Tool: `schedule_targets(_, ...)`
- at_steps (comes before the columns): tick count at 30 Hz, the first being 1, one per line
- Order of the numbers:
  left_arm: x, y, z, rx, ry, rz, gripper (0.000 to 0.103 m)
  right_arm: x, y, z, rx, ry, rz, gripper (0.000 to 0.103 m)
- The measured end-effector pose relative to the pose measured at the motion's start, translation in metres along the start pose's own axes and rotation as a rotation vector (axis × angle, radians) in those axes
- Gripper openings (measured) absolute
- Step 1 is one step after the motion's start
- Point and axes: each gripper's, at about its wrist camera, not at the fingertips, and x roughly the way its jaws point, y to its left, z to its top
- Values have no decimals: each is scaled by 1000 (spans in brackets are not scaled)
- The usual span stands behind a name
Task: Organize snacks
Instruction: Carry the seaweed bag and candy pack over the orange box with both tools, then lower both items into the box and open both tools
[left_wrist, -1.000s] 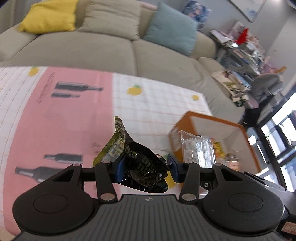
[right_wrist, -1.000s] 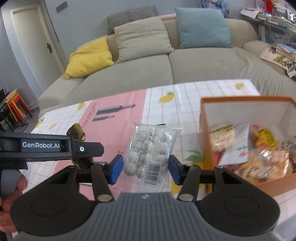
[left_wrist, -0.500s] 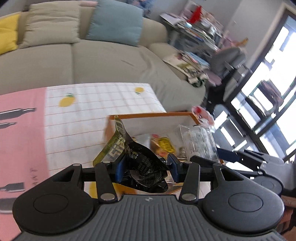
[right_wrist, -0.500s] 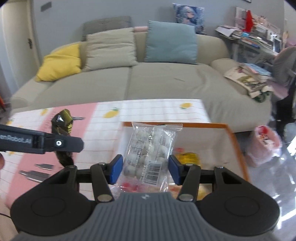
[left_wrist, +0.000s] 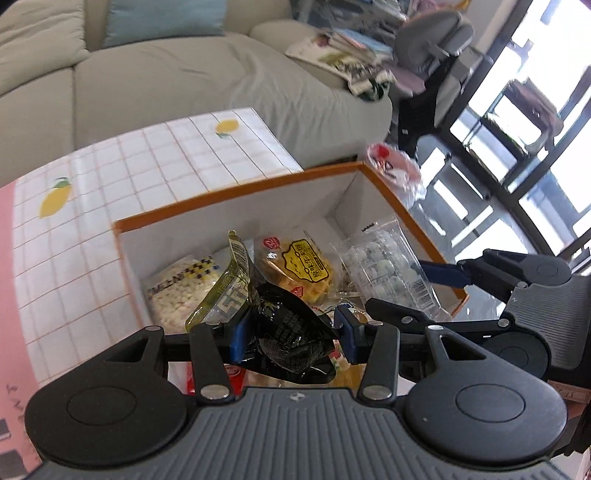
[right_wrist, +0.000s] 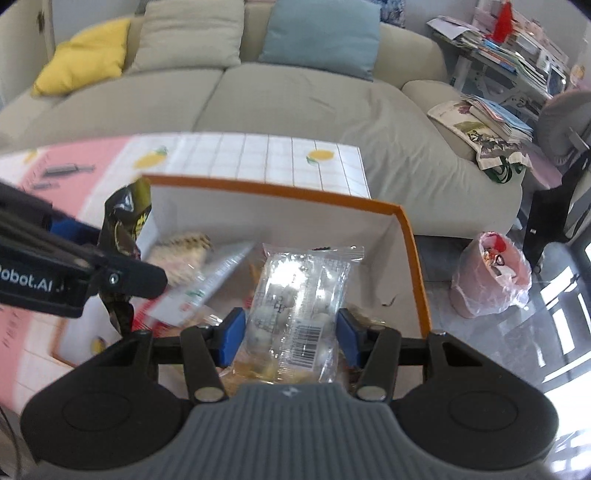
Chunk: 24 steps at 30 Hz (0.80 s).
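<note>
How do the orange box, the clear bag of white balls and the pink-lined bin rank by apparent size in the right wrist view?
1. orange box
2. clear bag of white balls, though closeness to the camera enlarges it
3. pink-lined bin

Home living room: cushioned sofa (right_wrist: 295, 99)

Your views are bright with daylight from the windows (left_wrist: 524, 122); glare whitens the floor (right_wrist: 576, 295), edges bend, and the background smears.

The right gripper (right_wrist: 290, 336) clamps a clear packet of white balls (right_wrist: 295, 299) above the orange-rimmed box (right_wrist: 413, 258) with snacks.
</note>
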Motion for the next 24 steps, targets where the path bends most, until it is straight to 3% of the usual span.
schedule_targets(16,63,-8,12,64,120,26,54,54,-12,-2,-60,88,-8,53)
schedule_targets(24,76,-7,18,73,131,62,56,73,-22,-2,-59,120,-63,54)
